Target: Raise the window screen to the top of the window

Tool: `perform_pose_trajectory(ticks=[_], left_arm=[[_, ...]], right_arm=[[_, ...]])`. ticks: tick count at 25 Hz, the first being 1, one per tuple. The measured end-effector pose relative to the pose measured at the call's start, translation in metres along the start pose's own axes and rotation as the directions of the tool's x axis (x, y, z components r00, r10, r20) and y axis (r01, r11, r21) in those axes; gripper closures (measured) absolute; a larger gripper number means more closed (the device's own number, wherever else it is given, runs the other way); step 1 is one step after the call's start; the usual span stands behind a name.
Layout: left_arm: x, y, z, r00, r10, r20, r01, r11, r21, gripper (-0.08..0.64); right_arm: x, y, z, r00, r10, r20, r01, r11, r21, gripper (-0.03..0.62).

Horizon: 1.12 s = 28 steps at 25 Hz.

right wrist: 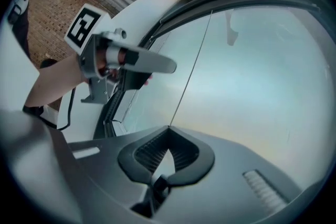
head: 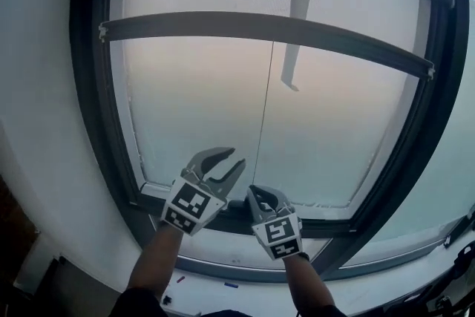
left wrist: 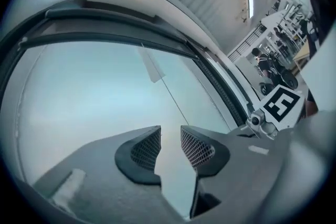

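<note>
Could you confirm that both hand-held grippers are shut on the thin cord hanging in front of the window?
Only one is. The left gripper view shows the left hand-held gripper open, with nothing between its jaws. The right hand-held gripper is shut on the cord, which ends at its closed jaws.

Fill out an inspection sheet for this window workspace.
Surface: white sill below the dark window frame.
Job's things: screen bar partway up the frosted glass, short of the top.
Clutter: two small bits on the sill, too small to name.
Grippers: left gripper open, empty; right gripper shut on the cord.
Cables: thin cord runs from the screen bar down to the right gripper.
Surroundings: white wall; brick wall.
</note>
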<state>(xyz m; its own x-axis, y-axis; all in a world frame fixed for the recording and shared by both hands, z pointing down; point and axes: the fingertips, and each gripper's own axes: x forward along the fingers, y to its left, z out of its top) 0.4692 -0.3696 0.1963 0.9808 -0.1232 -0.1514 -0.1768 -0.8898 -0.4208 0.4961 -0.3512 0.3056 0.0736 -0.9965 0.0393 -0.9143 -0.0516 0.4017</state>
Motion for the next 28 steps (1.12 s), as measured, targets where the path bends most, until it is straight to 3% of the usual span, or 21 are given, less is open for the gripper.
perform_pose_trajectory(ticks=[5, 9, 19, 28], left_arm=[[-0.018, -0.012, -0.043, 0.998, -0.015, -0.054, 0.011, 0.997, -0.075, 0.437], [-0.02, -0.02, -0.066, 0.995, -0.023, -0.099, 0.014, 0.996, -0.089, 0.437], [-0.016, -0.018, -0.056, 0.993, -0.033, -0.115, 0.031, 0.999, -0.021, 0.437], [-0.024, -0.017, -0.053, 0.991, -0.023, -0.133, 0.023, 1.0, 0.0, 0.437]], right_arm=[[-0.006, -0.03, 0.033, 0.997, -0.056, 0.052, 0.06, 0.996, -0.072, 0.588], [-0.006, -0.049, 0.048, 0.992, -0.106, 0.062, 0.114, 0.983, -0.146, 0.588], [-0.007, -0.075, 0.121, 0.97, -0.172, 0.172, 0.208, 0.953, -0.221, 0.588], [-0.002, -0.07, 0.149, 0.968, -0.154, 0.198, 0.202, 0.946, -0.254, 0.588]])
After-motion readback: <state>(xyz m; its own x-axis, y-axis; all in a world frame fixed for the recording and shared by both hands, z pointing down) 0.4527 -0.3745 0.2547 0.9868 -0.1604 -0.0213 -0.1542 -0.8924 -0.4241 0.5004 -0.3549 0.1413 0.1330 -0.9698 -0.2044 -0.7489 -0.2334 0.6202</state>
